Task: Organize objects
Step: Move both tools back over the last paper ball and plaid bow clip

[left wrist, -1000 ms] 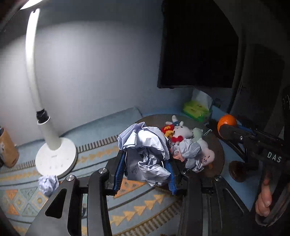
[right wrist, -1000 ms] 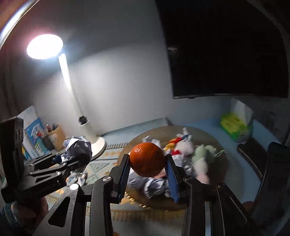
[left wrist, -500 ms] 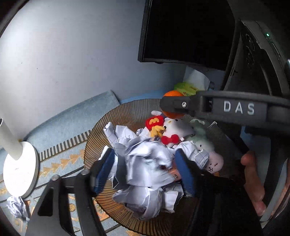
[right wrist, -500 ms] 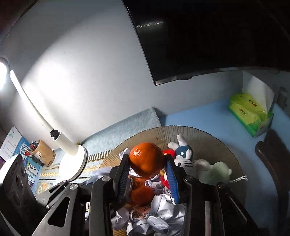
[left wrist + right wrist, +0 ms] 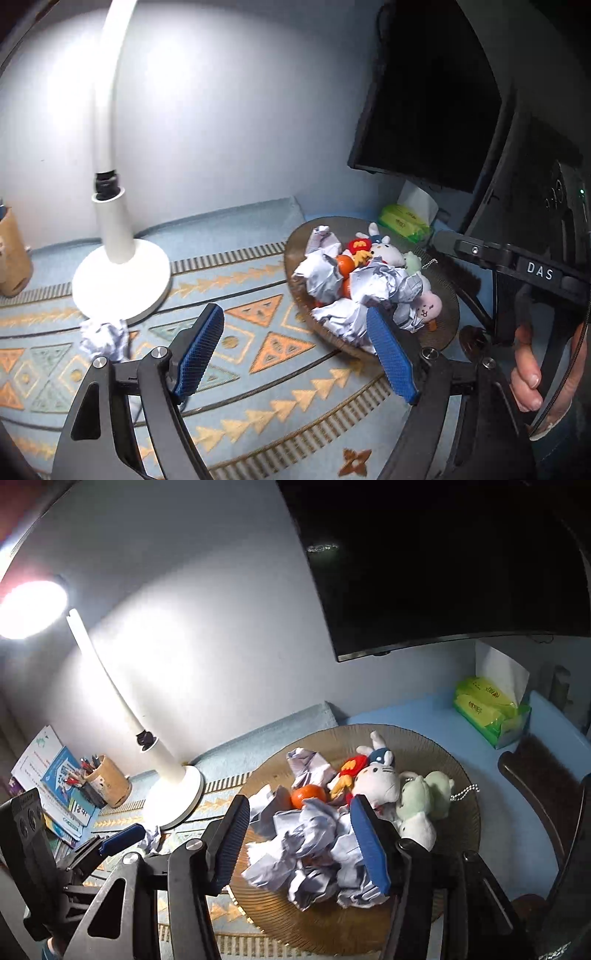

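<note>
The round brown tray (image 5: 436,746) holds crumpled papers (image 5: 314,845), plush toys (image 5: 380,781) and an orange (image 5: 308,795). My left claw (image 5: 295,347) and right claw (image 5: 306,843) both gape empty. One paper ball (image 5: 103,338) lies beside the lamp base (image 5: 122,280).

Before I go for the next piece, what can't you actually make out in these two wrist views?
- How many orange tangerines lie in the round brown ribbed tray: crumpled white paper balls cover most of them in both views.
- The small pink plush: the right view hides it.
- The stray crumpled paper ball by the white lamp base: in the right view, the left gripper mostly blocks it.
</note>
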A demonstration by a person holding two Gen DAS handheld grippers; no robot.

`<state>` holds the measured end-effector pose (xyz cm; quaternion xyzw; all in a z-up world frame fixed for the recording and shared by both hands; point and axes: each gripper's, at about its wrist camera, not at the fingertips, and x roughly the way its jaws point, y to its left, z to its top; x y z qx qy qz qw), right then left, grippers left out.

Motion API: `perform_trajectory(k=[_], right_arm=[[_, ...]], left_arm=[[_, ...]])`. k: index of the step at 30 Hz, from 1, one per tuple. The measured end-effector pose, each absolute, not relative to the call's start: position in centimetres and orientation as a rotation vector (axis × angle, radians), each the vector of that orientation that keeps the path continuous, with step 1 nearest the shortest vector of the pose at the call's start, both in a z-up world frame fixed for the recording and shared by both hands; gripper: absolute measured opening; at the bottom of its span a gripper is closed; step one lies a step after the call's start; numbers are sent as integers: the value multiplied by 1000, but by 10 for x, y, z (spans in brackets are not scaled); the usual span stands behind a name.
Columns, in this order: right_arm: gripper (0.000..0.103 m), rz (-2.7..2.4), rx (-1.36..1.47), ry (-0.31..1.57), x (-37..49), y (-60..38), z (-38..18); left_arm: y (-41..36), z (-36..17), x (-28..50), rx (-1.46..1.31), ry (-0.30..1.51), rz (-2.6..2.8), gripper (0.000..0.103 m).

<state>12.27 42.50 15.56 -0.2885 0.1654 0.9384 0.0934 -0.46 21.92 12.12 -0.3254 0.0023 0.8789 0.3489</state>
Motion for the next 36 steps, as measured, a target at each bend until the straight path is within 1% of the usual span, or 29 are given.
perform_trajectory(k=[2,3,4,5,6,7,9,11,12,13,14,18,23,28,36], right_arm=[[60,2838,-839,442,129,400,165],[63,2864,-829,421,131,387,170],[64,2891,-821,401,133,374,173],[64,2917,-823,378,132,361,175],[64,2937,-831,355,131,347,176],[64,2952,-845,332,130,334,176],[64,2979,-889,292,125,308,168],[65,3000,-965,288,119,284,150],[70,3007,-1028,315,114,275,137],[80,3003,-1089,344,109,268,120],[82,2994,-1137,355,105,260,104],[82,2979,-1243,247,91,231,48],[82,2950,-1291,153,86,221,21],[83,2917,-1289,126,83,219,18],[84,2910,-1279,98,83,217,18]], left_arm=[[193,128,3,-832,-4,2342,79],[180,131,8,-822,-14,2373,81],[164,132,11,-816,-27,2403,87],[149,133,16,-810,-36,2434,88],[137,133,20,-805,-43,2463,92],[125,132,23,-805,-51,2488,99],[100,127,30,-823,-73,2543,102],[79,112,31,-900,-86,2569,102],[67,102,32,-928,-111,2586,102],[55,91,34,-951,-132,2612,102],[46,78,34,-975,-140,2636,102],[27,37,27,-1073,-113,2695,102],[18,22,27,-1072,-129,2738,102],[28,21,30,-1077,-52,2725,102],[29,19,29,-1096,-46,2732,102]])
